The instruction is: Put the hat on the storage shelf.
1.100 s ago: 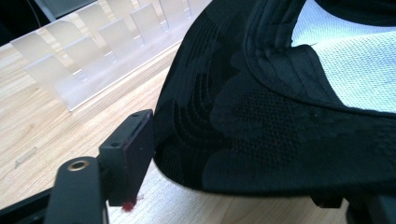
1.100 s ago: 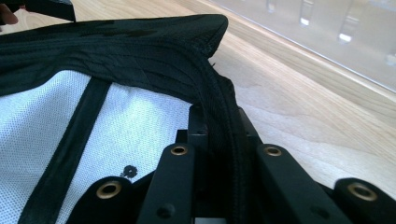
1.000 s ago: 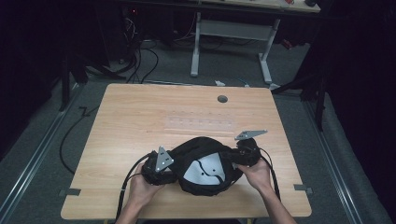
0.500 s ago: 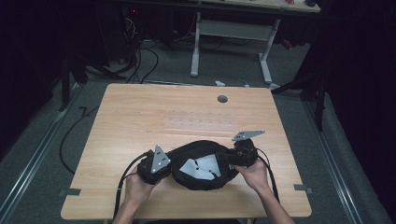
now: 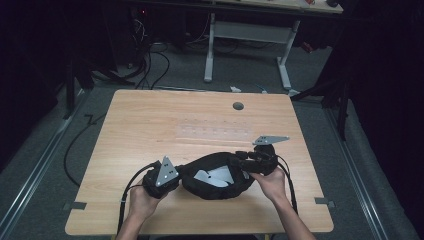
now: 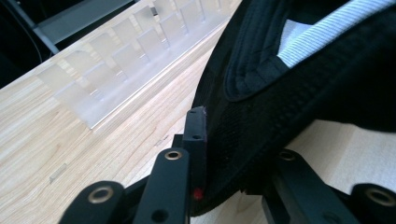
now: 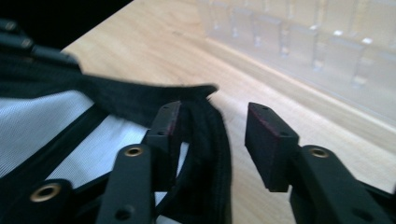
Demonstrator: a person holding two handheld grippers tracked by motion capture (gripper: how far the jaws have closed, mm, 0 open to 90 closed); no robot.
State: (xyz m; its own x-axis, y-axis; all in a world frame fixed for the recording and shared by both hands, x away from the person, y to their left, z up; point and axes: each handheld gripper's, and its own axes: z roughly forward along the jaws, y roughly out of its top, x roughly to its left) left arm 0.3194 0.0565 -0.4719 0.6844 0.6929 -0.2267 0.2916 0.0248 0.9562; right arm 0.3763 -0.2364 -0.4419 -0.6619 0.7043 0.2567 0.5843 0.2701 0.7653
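the black cap (image 5: 215, 176) lies upturned at the table's (image 5: 150, 125) near edge. its brim is now clamped by the left gripper (image 5: 176, 176), whose jaws have just closed, while the right gripper (image 5: 239, 161) has just opened wide, rim loose between; the hold is judged handed over.

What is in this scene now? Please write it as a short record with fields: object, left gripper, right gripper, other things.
object: black cap, lying inside up with its white lining showing, on the wooden table
left gripper: jaws have just been closing; shut on the cap's edge
right gripper: jaws have just been opening; the cap's rim lies between them, far pad apart from it
other things: clear plastic rack beyond the cap, a round hole near the far edge
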